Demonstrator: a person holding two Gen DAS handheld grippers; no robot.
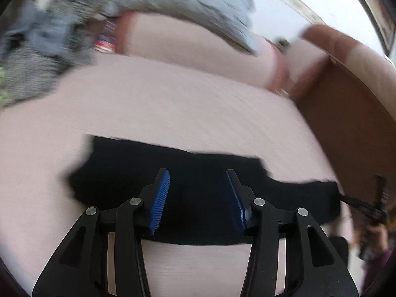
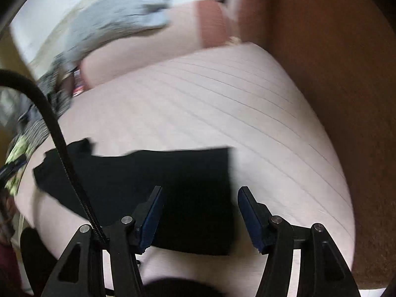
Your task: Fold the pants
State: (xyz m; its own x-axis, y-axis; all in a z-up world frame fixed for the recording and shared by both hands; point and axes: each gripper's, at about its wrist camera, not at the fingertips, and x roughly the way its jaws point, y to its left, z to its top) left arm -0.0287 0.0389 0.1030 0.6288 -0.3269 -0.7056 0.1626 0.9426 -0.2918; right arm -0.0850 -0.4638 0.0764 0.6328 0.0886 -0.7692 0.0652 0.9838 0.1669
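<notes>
The black pants point(image 1: 198, 193) lie folded in a flat band on the pale pink quilted bed point(image 1: 173, 113). My left gripper point(image 1: 198, 175) is open and empty, hovering over the middle of the pants. In the right wrist view the pants point(image 2: 148, 180) lie with their right edge between my fingers. My right gripper point(image 2: 200, 193) is open and empty above that edge. Both views are blurred by motion.
A pile of grey and patterned clothes point(image 1: 49, 49) lies at the bed's far left. A grey garment point(image 1: 193, 7) lies on a pink pillow point(image 1: 188, 47). Brown floor point(image 2: 334, 74) runs along the bed's right side. A black cable point(image 2: 57, 128) crosses the right wrist view.
</notes>
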